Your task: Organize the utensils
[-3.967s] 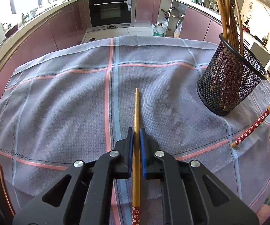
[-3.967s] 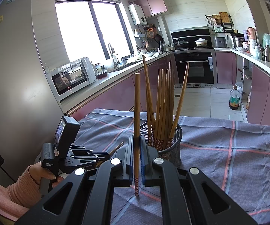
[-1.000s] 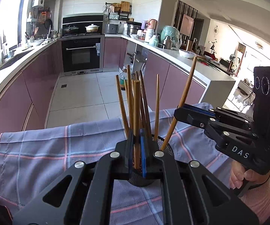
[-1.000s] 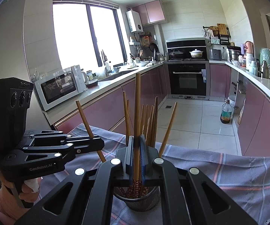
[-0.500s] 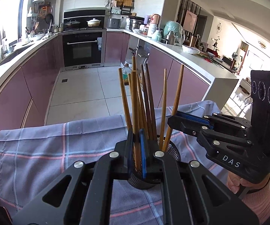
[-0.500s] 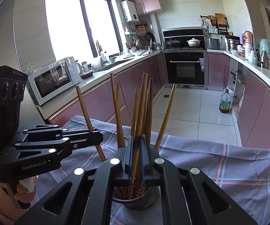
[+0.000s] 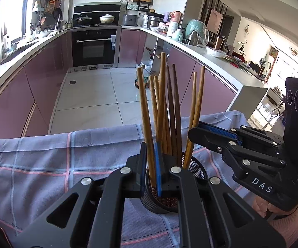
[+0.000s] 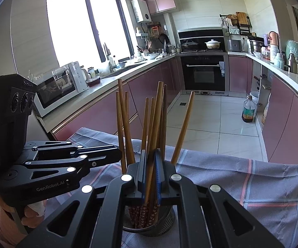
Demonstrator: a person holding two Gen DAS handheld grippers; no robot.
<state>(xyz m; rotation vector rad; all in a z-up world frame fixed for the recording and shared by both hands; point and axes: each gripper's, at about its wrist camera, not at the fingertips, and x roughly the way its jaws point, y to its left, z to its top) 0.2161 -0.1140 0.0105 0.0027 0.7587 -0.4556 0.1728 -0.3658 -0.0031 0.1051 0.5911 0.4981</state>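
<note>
Wooden chopstick (image 7: 147, 111) is clamped in your left tongs (image 7: 150, 163), tilted a bit left, red patterned end down inside the black mesh cup (image 7: 196, 165). Right tongs (image 8: 151, 173) are clamped on another chopstick (image 8: 156, 115), also w/ its lower end in the cup, leaning right. Cup sits on the grey plaid cloth (image 7: 45, 161) covering the surface, approx a dozen more sticks already standing in it. Both tongs are right over the cup rim, close to each other.
</note>
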